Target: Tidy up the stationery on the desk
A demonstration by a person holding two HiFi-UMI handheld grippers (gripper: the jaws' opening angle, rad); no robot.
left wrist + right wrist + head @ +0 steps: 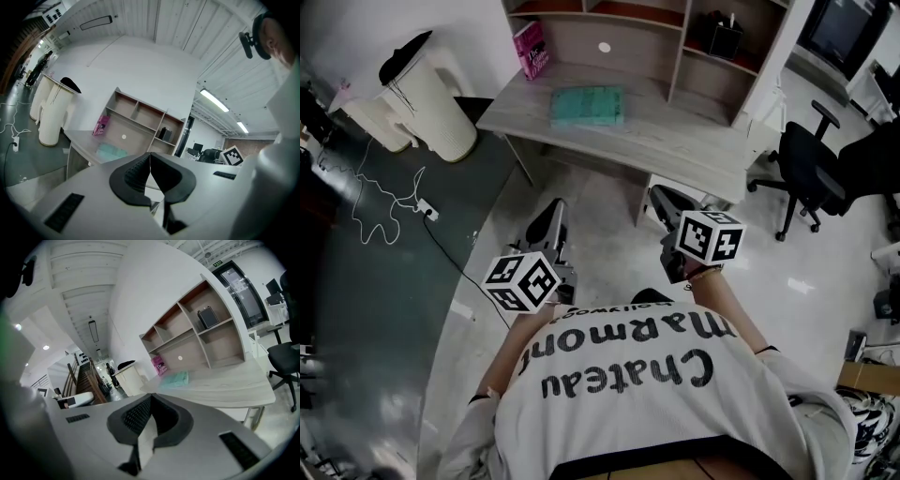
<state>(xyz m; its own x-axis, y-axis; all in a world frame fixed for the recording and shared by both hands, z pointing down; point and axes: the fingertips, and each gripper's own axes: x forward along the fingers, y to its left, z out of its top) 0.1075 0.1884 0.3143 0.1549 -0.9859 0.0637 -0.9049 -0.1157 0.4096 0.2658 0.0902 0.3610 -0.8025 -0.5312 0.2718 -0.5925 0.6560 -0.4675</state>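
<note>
Left gripper (150, 157) & right gripper (151, 399) fingers (132, 176) closed, empty; teal book (587, 105) flat on desk (675, 141), pink book (531, 49) standing.

The head view looked steeply down from over the person's chest, the desk (675, 141) well ahead near the top. Both gripper views faced that desk from low and short of it. All three shared its teal pad (587, 105) and pink book (531, 49).
</note>
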